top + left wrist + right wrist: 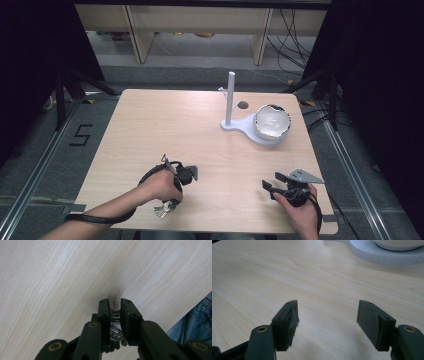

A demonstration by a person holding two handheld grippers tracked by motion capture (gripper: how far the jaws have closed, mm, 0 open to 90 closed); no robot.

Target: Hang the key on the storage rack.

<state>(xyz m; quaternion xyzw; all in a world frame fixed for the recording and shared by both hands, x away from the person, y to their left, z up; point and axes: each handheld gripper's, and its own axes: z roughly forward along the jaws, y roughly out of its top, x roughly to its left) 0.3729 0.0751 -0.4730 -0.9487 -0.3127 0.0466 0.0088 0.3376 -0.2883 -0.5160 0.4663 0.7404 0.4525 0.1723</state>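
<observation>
Pale wooden table (165, 125) on grey floor (30, 150), dark curtains (380, 75) flanking.

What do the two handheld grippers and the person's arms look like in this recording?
Both the left gripper and the right gripper are black, with brass-coloured pivot rivets and flat dark jaws. The right one carries a grey three-cornered plate. A black cable trails from the left. Forearms bare; blue jeans.

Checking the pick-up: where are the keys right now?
In the high view the keys lie at the table's near left edge under the left gripper, which is pinching them.
</observation>
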